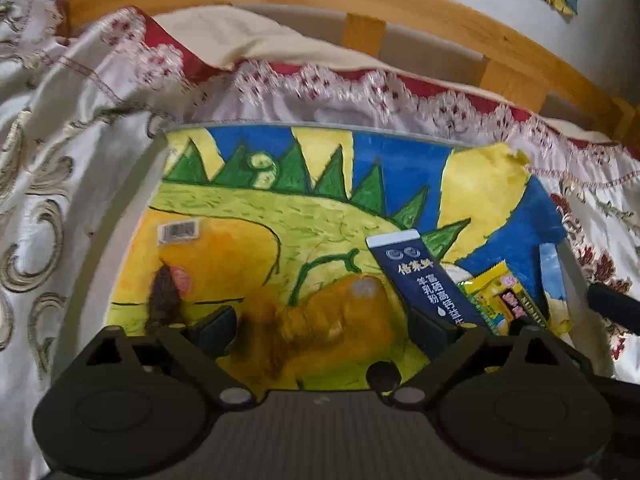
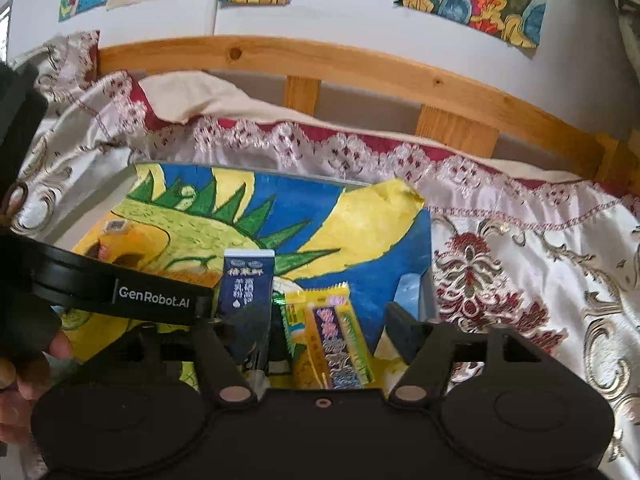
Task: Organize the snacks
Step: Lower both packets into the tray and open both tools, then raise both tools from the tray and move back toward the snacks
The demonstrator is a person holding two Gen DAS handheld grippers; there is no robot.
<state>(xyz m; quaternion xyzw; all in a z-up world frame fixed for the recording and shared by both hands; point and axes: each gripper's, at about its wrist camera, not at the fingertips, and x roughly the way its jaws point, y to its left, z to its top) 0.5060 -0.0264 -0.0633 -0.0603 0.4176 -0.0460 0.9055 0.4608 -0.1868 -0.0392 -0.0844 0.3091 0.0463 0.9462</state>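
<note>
The left tongs (image 1: 324, 328) stand wide open with nothing between the fingers, low over a painted dinosaur sheet (image 1: 280, 216) that covers the tray-like surface on the bed. An orange-brown blur (image 1: 320, 320) lies between the fingers; I cannot tell whether it is a snack or part of the painting. Just to their right lies a dark blue sachet (image 1: 424, 276), one end hidden behind the right finger.

The right tongs (image 2: 328, 332) are also spread wide and grip nothing. A yellow snack packet (image 2: 332, 344) lies flat between the fingers, the same dark blue sachet (image 2: 246, 280) just beside it to the left.

Both packets look light, thin and crinkly, probably slick film that flexes and slides on the paper. A grip across the narrow width near the middle should hold best; pinching a sealed end risks it drooping or slipping.

An embroidered bedcover (image 2: 520, 280) surrounds the sheet, and a wooden headboard (image 2: 360, 68) stands behind.
</note>
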